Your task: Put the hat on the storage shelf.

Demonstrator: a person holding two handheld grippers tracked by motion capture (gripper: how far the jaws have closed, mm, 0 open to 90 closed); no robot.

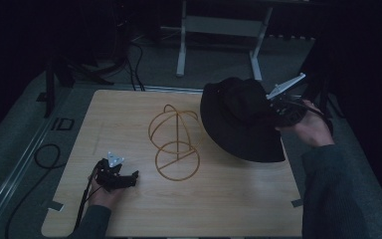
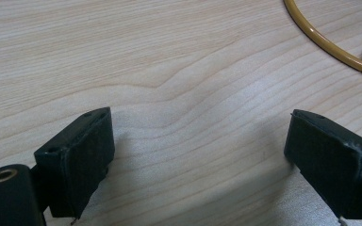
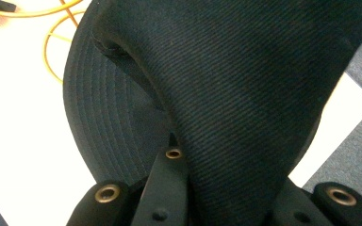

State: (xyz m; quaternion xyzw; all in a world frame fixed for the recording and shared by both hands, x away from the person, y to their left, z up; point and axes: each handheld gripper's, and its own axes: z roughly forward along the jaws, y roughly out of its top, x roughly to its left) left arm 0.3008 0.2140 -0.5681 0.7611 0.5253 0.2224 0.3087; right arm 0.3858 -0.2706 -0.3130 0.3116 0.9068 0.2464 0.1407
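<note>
A black bucket hat [image 1: 241, 119] is held at the right of the high view, its crown pinched by the right hand-held gripper [image 1: 278, 110]; in the right gripper view the dark cloth [image 3: 245, 94] is seen clenched between the jaws. The hat is carried tilted, its brim hanging low over the right side of the bench [image 1: 129, 209], just beside the gold wire hat stand [image 1: 175, 141] that rests at the middle of the frame. The step in hand is judged to be the carrying of the hat toward the stand. The left hand-held gripper [image 1: 124, 178] is rested at the lower left with its jaws spread wide and nothing between them; bare wood and an arc of the stand's base ring [image 2: 330, 44] are seen beyond it. The next move would call for the hat to be raised, levelled with its opening downward, and centred over the stand's dome before being lowered; the light stand may need to be steadied by the free gripper.
</note>
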